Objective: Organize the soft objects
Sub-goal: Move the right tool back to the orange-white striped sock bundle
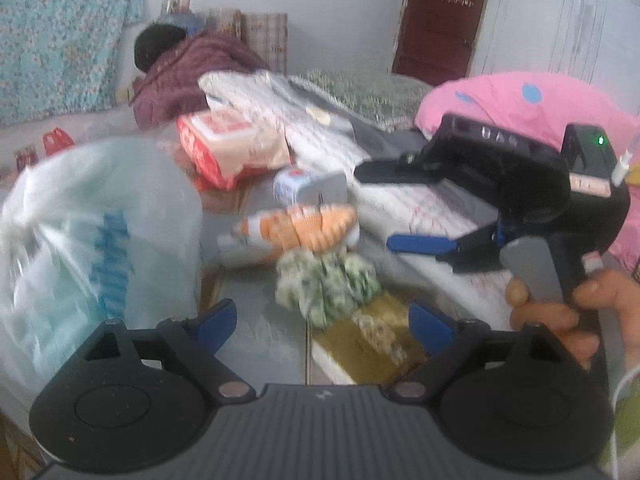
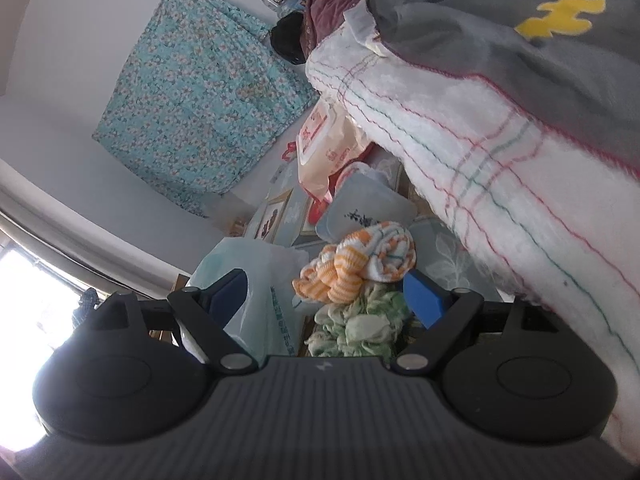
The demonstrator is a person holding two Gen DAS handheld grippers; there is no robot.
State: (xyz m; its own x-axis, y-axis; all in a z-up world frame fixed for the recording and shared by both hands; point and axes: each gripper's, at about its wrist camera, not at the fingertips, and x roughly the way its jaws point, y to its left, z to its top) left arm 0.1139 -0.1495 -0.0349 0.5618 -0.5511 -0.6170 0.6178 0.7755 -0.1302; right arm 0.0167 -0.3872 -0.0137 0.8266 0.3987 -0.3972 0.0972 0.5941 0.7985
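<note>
The left gripper has its two blue fingers wide apart, and nothing is between them. It hangs just over a green and white cloth, a soft crumpled thing that lies on the surface and partly on a flat yellow-brown box. Just behind the green cloth lies an orange and white striped cloth, and the two touch. Behind that is a small white and blue box, and further back a red and cream packet. A big see-through plastic bag with blue writing sits on the left, near the left finger. The right gripper comes in from the right side, held by a hand. Its fingers are also apart with nothing between them, and it points toward the striped cloth without touching it. In the right wrist view, the right gripper looks at the same two cloths, with the striped one on top of the green one. A thick white blanket with red and green lines lies on the right, under a grey cover. A pink pillow with blue dots sits behind the right gripper. A blue flowery sheet hangs on the wall.
</note>
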